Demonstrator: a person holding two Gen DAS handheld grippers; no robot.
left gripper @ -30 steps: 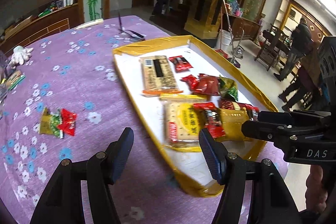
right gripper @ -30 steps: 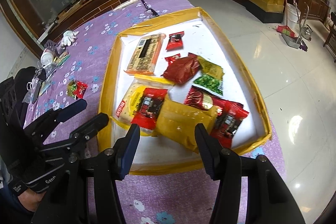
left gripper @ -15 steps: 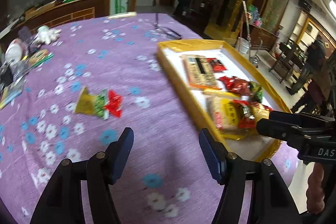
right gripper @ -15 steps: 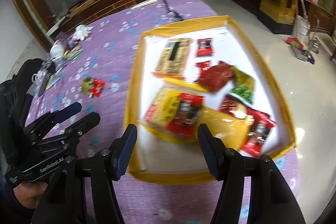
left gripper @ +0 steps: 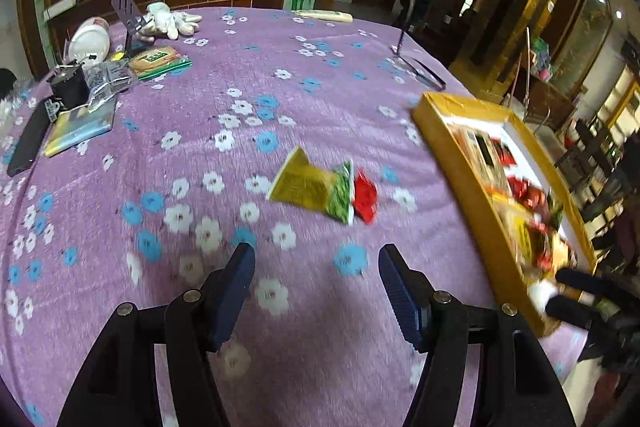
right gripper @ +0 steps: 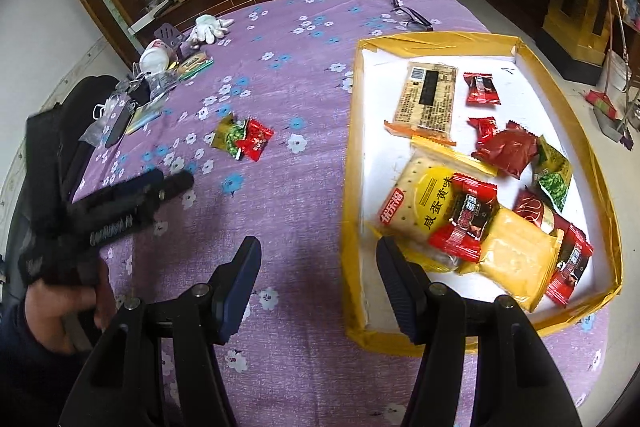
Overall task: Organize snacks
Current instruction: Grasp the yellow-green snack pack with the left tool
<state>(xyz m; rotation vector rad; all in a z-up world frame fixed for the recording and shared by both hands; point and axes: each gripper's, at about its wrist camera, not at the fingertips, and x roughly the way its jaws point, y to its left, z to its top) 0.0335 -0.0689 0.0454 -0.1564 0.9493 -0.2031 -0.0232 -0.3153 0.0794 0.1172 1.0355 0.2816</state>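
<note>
STEP: I steer my left gripper point(left gripper: 316, 279), jaws spread and empty, toward loose gold, green and red snack packets point(left gripper: 326, 189) mid-frame on the purple floral tablecloth point(left gripper: 200, 131) | NEXT: pinch one, carry to yellow-rimmed tray point(right gripper: 352, 195) at right | right gripper point(right gripper: 318, 267) spread, empty.

Left gripper point(left gripper: 316, 291) swings off the yellow tray point(left gripper: 460, 163); tray now sits off to its right, loose snack packets point(left gripper: 326, 189) now just ahead of its empty jaws. Right gripper point(right gripper: 318, 283) shifts left too: its right finger overlaps the tray's near-left corner, purple tablecloth point(right gripper: 280, 187) between the jaws instead of tray snacks.
</note>
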